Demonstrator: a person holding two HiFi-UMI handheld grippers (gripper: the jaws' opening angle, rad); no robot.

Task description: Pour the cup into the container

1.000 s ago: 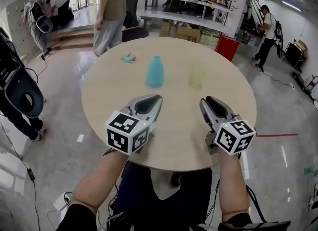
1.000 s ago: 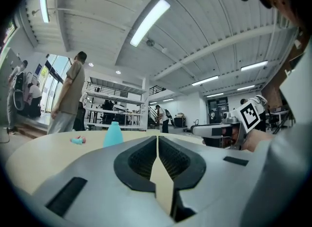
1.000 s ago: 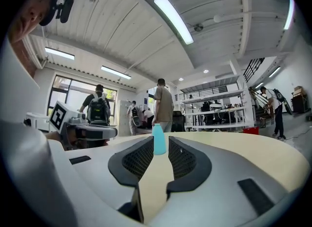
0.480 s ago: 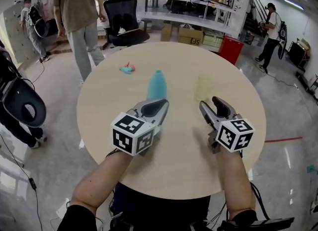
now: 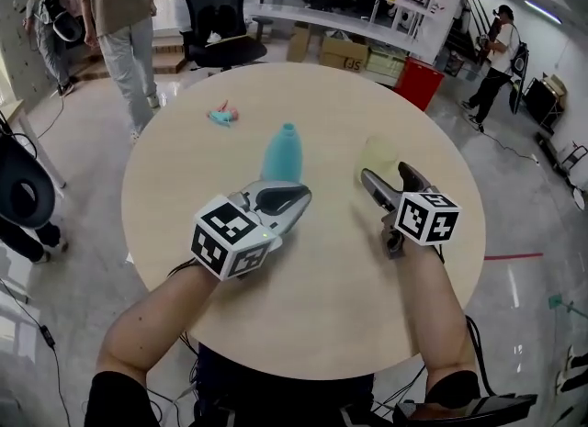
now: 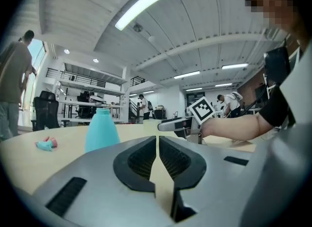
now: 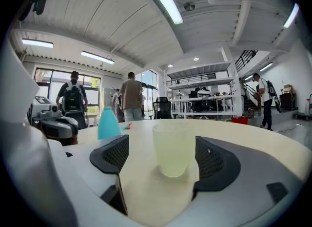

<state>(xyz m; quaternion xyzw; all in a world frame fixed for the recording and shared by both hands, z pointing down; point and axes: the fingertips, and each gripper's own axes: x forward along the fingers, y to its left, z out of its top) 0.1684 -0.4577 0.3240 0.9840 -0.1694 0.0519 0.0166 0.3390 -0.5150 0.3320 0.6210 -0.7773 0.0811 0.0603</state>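
Note:
A pale yellow-green translucent cup (image 5: 377,157) stands upright on the round wooden table (image 5: 303,315), right of a teal bottle-shaped container (image 5: 283,152). My right gripper (image 5: 388,181) is open; its jaws have just been opening. In the right gripper view the cup (image 7: 171,143) stands between the spread pads (image 7: 210,156), just ahead and untouched, with the container (image 7: 108,123) farther left. My left gripper (image 5: 296,197) lies low just before the container, jaws together with only a thin slit and nothing in them. In the left gripper view (image 6: 157,143) the container (image 6: 102,131) rises ahead on the left.
A small pink and teal item (image 5: 220,116) lies on the far left of the table. A person (image 5: 119,12) stands beyond the table by an office chair (image 5: 216,12). A red bin (image 5: 418,81) sits on the floor at the far right.
Both grippers have moved forward across the table, the left towards the container and the right up to the cup. The right jaws have spread wide. The standing person has walked off to the left.

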